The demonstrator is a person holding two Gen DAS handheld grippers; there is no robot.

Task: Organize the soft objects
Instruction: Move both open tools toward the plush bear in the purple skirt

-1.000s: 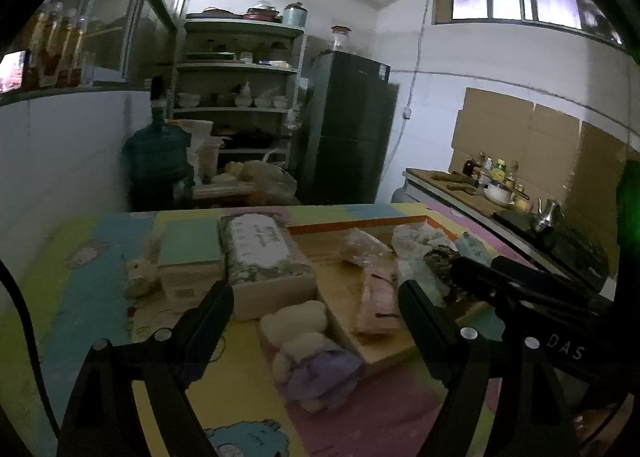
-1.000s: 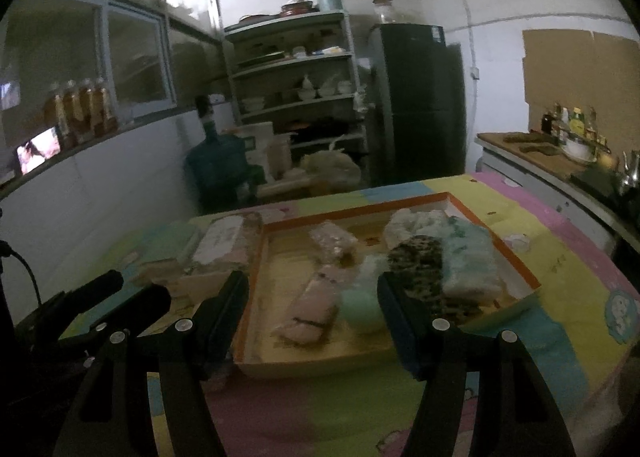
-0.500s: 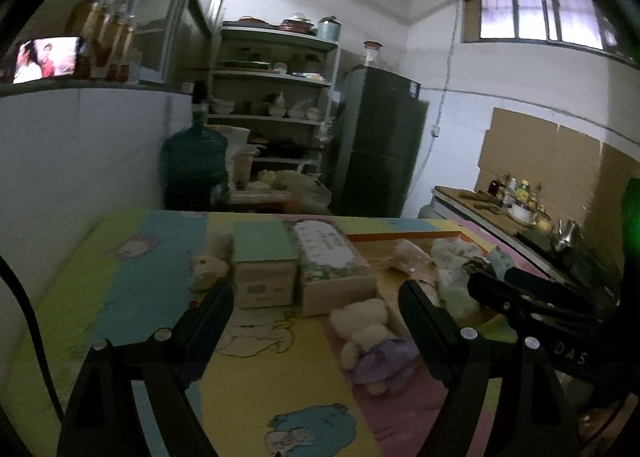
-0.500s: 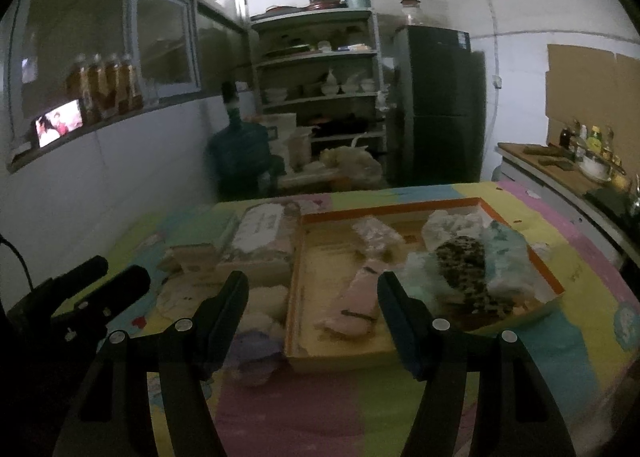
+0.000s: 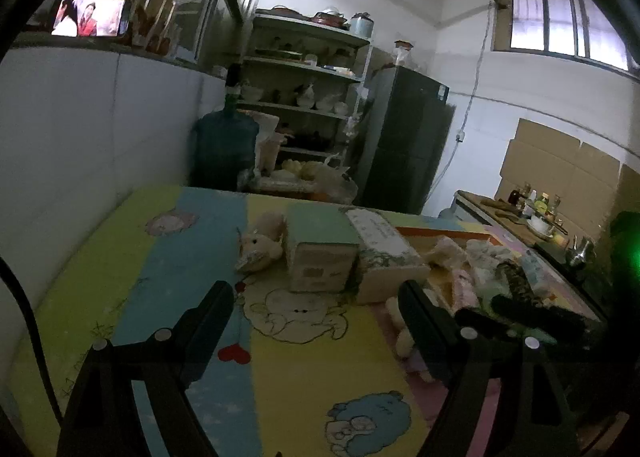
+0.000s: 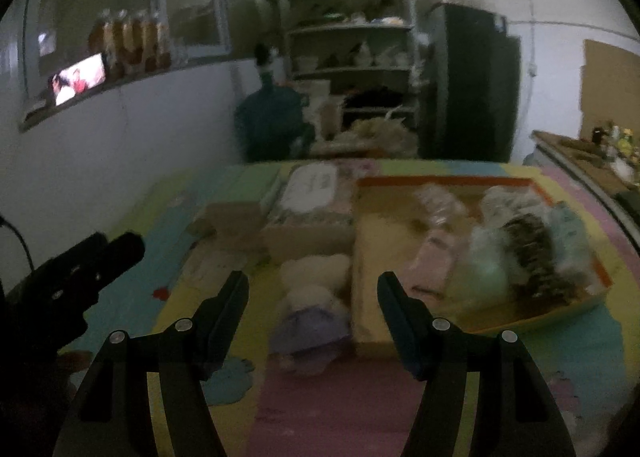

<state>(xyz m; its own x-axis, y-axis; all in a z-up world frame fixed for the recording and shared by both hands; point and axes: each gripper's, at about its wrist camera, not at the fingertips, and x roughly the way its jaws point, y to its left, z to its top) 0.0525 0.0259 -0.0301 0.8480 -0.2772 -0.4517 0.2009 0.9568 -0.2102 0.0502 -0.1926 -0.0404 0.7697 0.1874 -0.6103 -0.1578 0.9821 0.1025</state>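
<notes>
1. Support surface: a table covered by a cartoon-print mat (image 5: 280,377) in yellow, blue, green and pink panels.
2. A green-topped box (image 5: 322,253) stands on the mat near centre.
3. A tissue pack (image 5: 384,253) lies touching the box's right side.
4. A small plush toy (image 5: 258,243) lies against the box's left side.
5. An orange-rimmed tray (image 6: 560,307) rests on the mat, right of the pack.
6. A white-and-purple plush (image 6: 312,309) lies on the mat, just beside the tray's left wall.
</notes>
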